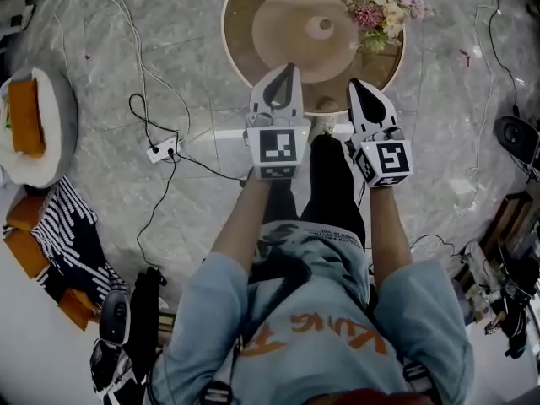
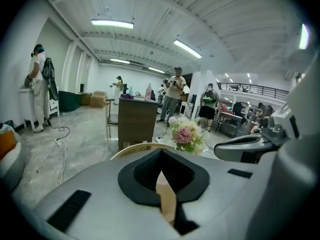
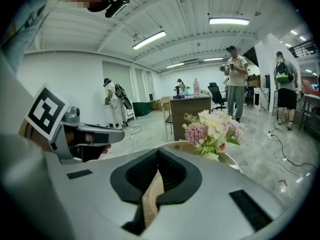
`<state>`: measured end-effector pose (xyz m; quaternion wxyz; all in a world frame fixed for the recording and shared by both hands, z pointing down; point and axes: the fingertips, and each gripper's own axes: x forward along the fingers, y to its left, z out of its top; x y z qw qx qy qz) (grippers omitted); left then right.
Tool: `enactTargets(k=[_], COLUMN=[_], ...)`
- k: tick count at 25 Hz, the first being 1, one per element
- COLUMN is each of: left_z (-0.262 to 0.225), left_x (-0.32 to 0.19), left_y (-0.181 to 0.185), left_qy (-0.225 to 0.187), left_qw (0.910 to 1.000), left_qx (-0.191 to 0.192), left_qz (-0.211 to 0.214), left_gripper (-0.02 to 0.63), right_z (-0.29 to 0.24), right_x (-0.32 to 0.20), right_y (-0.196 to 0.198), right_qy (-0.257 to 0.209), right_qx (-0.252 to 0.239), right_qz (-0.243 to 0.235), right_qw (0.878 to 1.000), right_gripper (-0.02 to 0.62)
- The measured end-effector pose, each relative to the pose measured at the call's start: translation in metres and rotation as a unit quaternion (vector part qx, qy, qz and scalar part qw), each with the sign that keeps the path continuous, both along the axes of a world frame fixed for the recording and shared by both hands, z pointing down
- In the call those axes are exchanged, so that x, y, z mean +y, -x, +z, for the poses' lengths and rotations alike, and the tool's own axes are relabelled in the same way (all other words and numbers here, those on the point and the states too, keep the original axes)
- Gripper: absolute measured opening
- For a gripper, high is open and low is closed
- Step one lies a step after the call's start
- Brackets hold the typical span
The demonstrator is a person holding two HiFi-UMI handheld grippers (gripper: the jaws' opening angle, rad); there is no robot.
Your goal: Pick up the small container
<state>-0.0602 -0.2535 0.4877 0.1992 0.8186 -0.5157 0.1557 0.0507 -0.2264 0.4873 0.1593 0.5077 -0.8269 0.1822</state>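
Note:
A small round tan container (image 1: 321, 26) stands near the middle of a round wooden table (image 1: 253, 53). Both grippers hover side by side over the table's near edge and point at it. My left gripper (image 1: 289, 67) has its jaws together with nothing between them, and in its own view (image 2: 161, 156) the table rim (image 2: 134, 149) shows just past the tips. My right gripper (image 1: 355, 83) is shut and empty as well (image 3: 157, 153). The container lies well beyond both tips and is hidden in both gripper views.
A bouquet of pink and white flowers (image 1: 384, 5) stands on the table's far right side (image 2: 185, 134) (image 3: 212, 130). A power strip (image 1: 163, 150) and cables lie on the marble floor at left. A wooden cabinet (image 2: 137, 121) and several people stand beyond.

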Motion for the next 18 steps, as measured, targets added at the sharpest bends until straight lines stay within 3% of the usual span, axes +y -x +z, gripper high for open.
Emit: enactTargets(k=[4,8,12,15,18], left_z=[0.047,0.091,0.127,0.146,0.16], left_x=[-0.019,-0.034,-0.041,-0.041,-0.037], left_y=[-0.005,-0.003,-0.005,-0.011,-0.014], left_qy=[0.011,0.024,0.032,0.035,0.041], left_qw=[0.9998,0.9988,0.9985,0.9986,0.9986], left_qx=[0.002,0.007,0.008,0.005,0.001], left_qz=[-0.016,-0.042,-0.044,-0.039,-0.034], left_gripper=[0.023,0.023,0.023,0.023,0.023], right_z=[0.059,0.103,0.14,0.168,0.193], right_x=[-0.025,-0.044,-0.054,-0.058,-0.065], right_y=[-0.017,-0.01,-0.006,-0.01,-0.014], right_qy=[0.021,0.028,0.032,0.043,0.046], right_qx=[-0.01,-0.012,-0.009,-0.006,0.008], right_qz=[0.037,0.03,0.016,0.004,-0.006], right_qw=[0.999,0.999,0.999,0.999,0.999], right_gripper=[0.014,0.015,0.052,0.142,0.149])
